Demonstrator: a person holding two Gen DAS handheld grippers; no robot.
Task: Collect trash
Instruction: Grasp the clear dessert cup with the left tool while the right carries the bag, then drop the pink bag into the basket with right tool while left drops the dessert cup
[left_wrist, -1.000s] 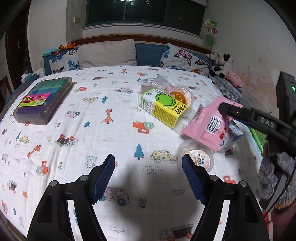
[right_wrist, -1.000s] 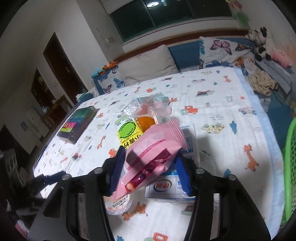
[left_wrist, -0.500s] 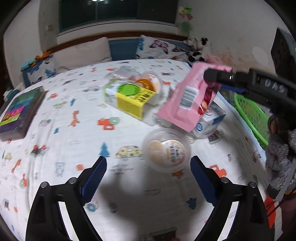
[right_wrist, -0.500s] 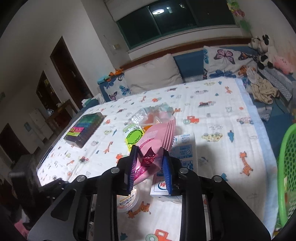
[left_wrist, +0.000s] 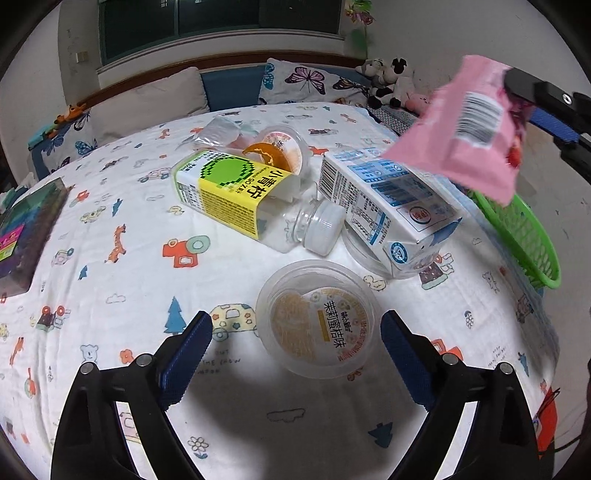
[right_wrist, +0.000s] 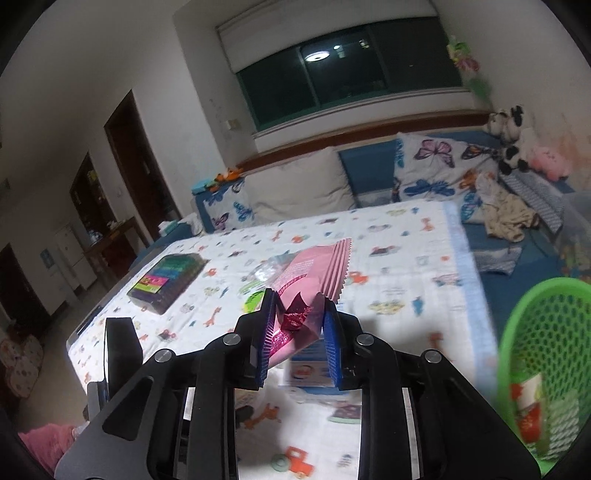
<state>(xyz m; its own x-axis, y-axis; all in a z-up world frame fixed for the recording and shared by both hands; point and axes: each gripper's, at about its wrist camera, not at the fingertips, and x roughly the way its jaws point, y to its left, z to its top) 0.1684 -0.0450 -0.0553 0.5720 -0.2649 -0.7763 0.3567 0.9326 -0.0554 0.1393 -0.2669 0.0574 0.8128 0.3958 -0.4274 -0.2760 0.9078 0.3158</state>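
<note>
From the left wrist camera, the left gripper (left_wrist: 295, 347) hangs over the bed (left_wrist: 110, 258) with its fingers (left_wrist: 186, 352) spread wide, holding nothing; a clear plastic cup (left_wrist: 317, 319) with a peeled foil lid lies on the patterned sheet between the two tips, touching neither. Just beyond it lie a clear bottle (left_wrist: 243, 197) with a yellow and green label, on its side, a blue and white carton (left_wrist: 388, 201) tipped against it, and an orange-lidded cup (left_wrist: 280, 149) behind. High on the right, a pink wrapper (left_wrist: 465, 129) is up in the air, clear of the sheet, pinched by the other gripper. A green mesh basket (left_wrist: 524, 236) sits off the bed's right edge

From the right wrist camera, the right gripper (right_wrist: 300, 328) has its fingers (right_wrist: 266, 332) drawn narrow, clamped on the pink wrapper (right_wrist: 314, 277), which sticks up and forward above the bed. The green mesh basket (right_wrist: 554, 350) is to the lower right, beside the bed, with something red and white inside
</note>
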